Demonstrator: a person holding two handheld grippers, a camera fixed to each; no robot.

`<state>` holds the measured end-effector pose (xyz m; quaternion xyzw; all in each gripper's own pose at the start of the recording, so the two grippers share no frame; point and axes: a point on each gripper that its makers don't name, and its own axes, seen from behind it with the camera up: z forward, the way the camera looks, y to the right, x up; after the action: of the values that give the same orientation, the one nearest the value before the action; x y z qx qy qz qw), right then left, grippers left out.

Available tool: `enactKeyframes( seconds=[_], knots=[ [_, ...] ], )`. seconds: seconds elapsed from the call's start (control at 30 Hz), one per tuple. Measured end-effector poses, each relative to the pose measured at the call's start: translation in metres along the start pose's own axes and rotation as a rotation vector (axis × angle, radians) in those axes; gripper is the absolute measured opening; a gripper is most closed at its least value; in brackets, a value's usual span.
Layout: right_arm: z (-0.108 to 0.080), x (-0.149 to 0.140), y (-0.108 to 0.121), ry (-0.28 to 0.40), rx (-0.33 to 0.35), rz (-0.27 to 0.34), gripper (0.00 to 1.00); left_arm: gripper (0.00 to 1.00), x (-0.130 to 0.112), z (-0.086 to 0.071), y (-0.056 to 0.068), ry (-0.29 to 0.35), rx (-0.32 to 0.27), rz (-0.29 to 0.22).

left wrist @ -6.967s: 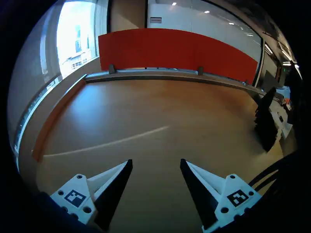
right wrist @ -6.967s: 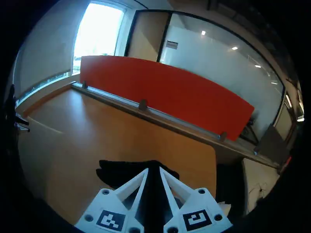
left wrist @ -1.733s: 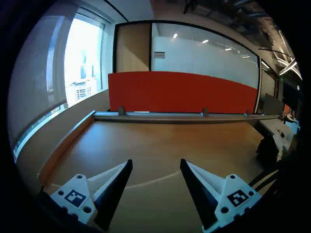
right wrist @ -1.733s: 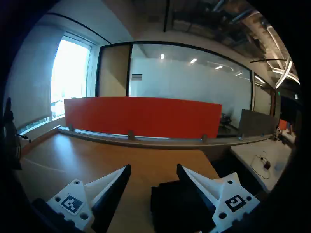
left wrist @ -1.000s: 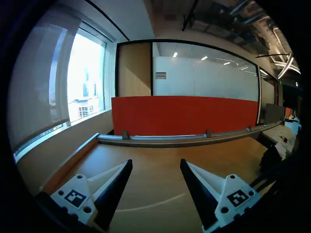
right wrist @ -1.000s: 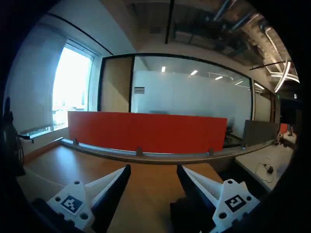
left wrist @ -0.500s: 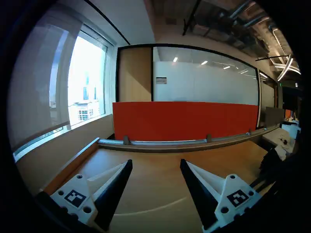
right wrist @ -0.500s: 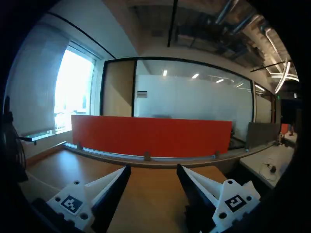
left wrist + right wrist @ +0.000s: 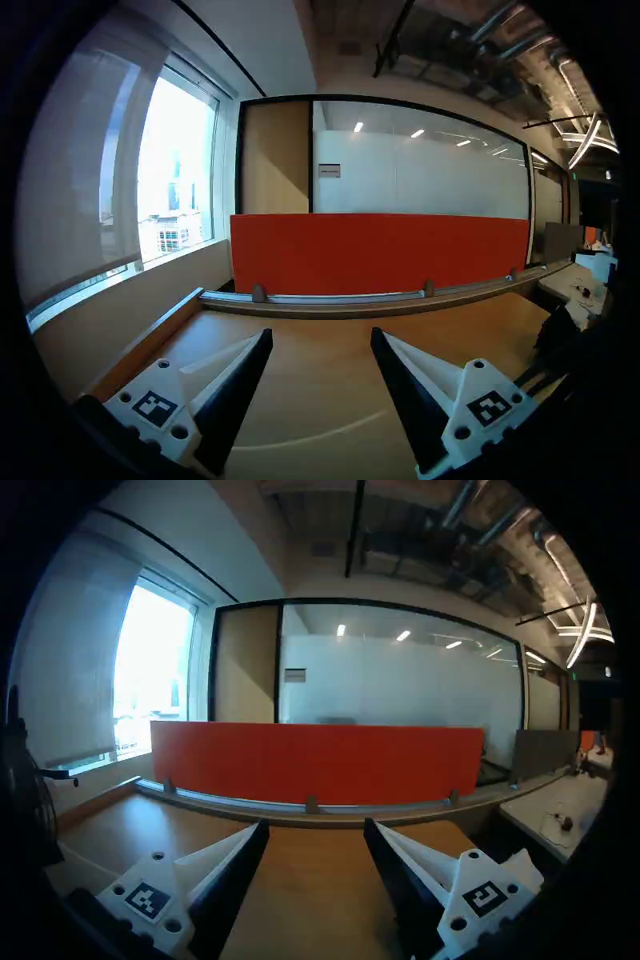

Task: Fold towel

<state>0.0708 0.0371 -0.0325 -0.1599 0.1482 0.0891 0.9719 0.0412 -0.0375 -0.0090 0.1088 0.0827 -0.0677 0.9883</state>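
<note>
Towel first: from where the cameras look I cannot say for sure where it lies. In the left gripper view a dark shape [image 9: 558,332] sits at the far right edge, low over the right end of the bench [image 9: 320,384], and it is too dim to tell whether it is cloth or something else.

The left gripper [image 9: 320,332] is held level over the wooden bench. Its two fingers are spread wide, with bare wood showing between them and nothing in their hold. A pale curved line [image 9: 320,432] runs across the bench top just under the fingers.

The right gripper [image 9: 317,824] stands the same way, fingers wide apart and empty, pointing across the bench toward its back edge. At the left edge of the right gripper view there is a dark outline [image 9: 24,800] with a short arm sticking out. It is too shadowed to name.

Along the back of the bench runs a grey rail [image 9: 344,298] with small brackets. A long red partition [image 9: 376,252] stands upright in the rail and spans most of the bench's width. Behind the partition is a frosted glass wall [image 9: 416,172] that reflects the ceiling lights, and beside the glass is a wooden panel [image 9: 276,164]. A bright window [image 9: 176,192] fills the left wall. Off to the right, beyond the end of the bench, a white desk [image 9: 560,816] carries a few small items that are too small to make out.
</note>
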Motion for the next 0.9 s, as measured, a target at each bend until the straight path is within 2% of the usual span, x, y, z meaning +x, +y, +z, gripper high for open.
enactKeyframes(
  seconds=[0.3,0.47,0.9],
  knots=[
    [0.001,-0.001,-0.012,0.001,0.017,-0.011,0.91,0.91,-0.01,0.005,0.003,0.043,-0.012,0.022],
    [0.001,-0.004,-0.014,-0.001,0.019,-0.011,0.92,0.91,-0.027,0.007,0.003,0.06,-0.009,0.036],
    [-0.001,-0.018,-0.013,0.018,-0.001,-0.061,0.92,0.91,-0.075,0.011,0.0,0.105,0.003,0.037]
  ],
)
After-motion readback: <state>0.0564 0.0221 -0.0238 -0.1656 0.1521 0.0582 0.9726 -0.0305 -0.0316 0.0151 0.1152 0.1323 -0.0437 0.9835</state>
